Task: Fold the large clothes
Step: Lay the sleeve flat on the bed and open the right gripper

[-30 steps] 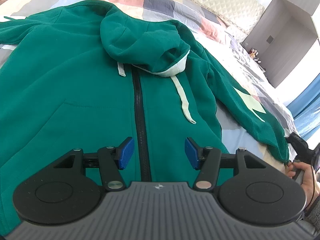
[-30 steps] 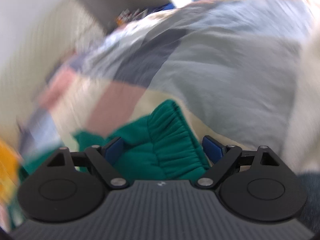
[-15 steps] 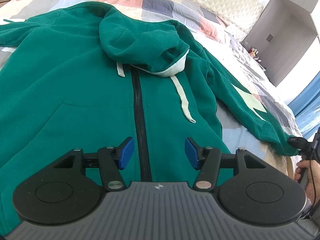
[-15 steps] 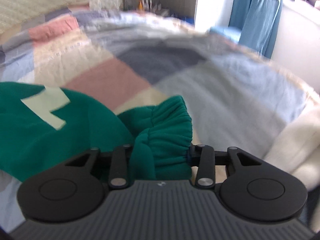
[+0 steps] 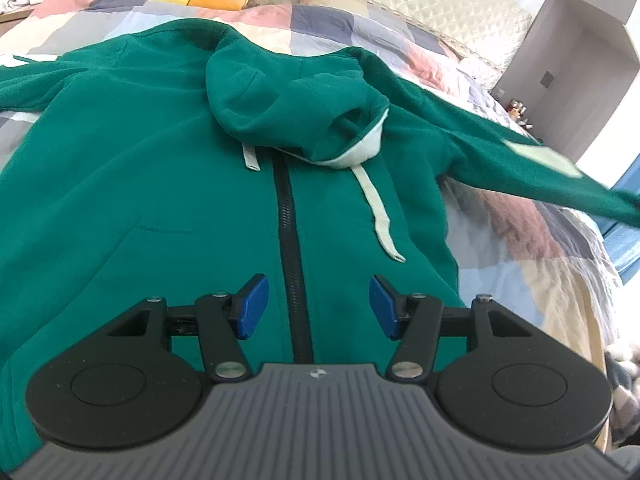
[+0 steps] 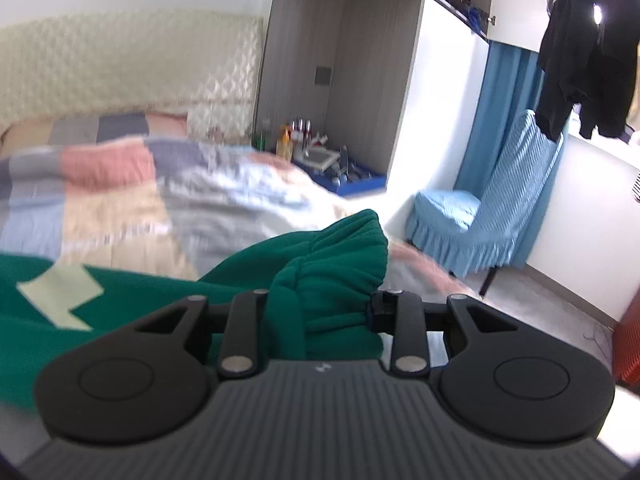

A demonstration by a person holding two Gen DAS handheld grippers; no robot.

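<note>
up close, the left gripper (image 5: 318,306) hangs with its blue pads spread wide over the zipper (image 5: 289,248) of the green hoodie (image 5: 132,184), gripping nothing. farther on, the hoodie lies front-up on the patchwork quilt (image 5: 532,240), hood (image 5: 292,116) flopped onto its chest. out right, the right gripper (image 6: 320,312) is clamped on the sleeve cuff (image 6: 336,264), held off the quilt.
</note>
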